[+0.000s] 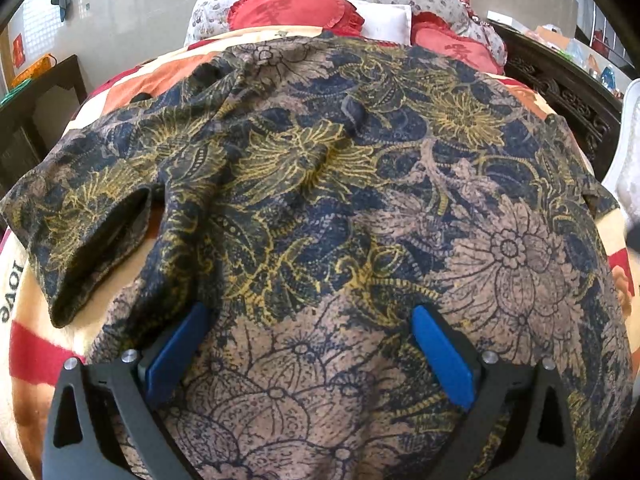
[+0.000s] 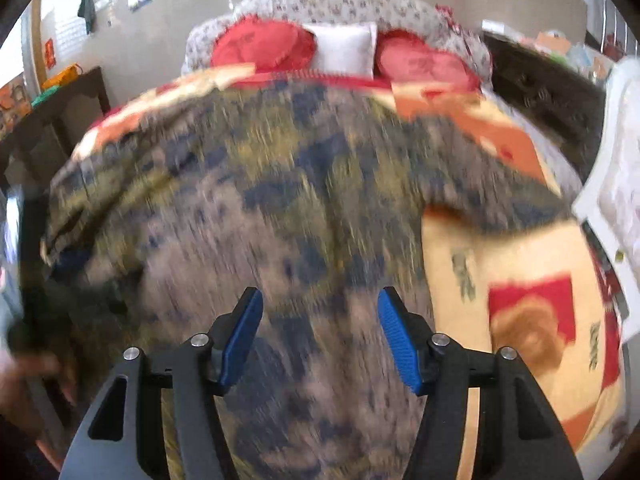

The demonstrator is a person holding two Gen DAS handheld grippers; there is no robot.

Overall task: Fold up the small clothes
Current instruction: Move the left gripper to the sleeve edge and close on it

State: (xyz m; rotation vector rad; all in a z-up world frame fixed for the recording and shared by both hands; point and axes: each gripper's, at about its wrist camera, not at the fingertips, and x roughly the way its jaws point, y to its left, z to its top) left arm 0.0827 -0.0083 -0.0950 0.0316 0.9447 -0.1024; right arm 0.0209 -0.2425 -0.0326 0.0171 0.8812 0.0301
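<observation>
Blue-padded left gripper (image 1: 312, 356) and right gripper (image 2: 320, 336) hover, jaws wide and empty, above a floral shirt (image 1: 340, 200) spread on the blanket (image 2: 520, 264). Thin and limp, the shirt should lift best by the sleeve (image 1: 80, 240) or hem.

Both tongs, left (image 1: 310, 316) and right (image 2: 320, 300), share a build: black angular arms with triangular cut-outs, silver round screws, ribbed blue fingers (image 2: 394, 336).

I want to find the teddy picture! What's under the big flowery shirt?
The flowery shirt lies on a cream, red and orange blanket, which shows around its edges. A brown teddy-like picture shows beside the shirt; whatever is printed beneath it is covered.
</observation>
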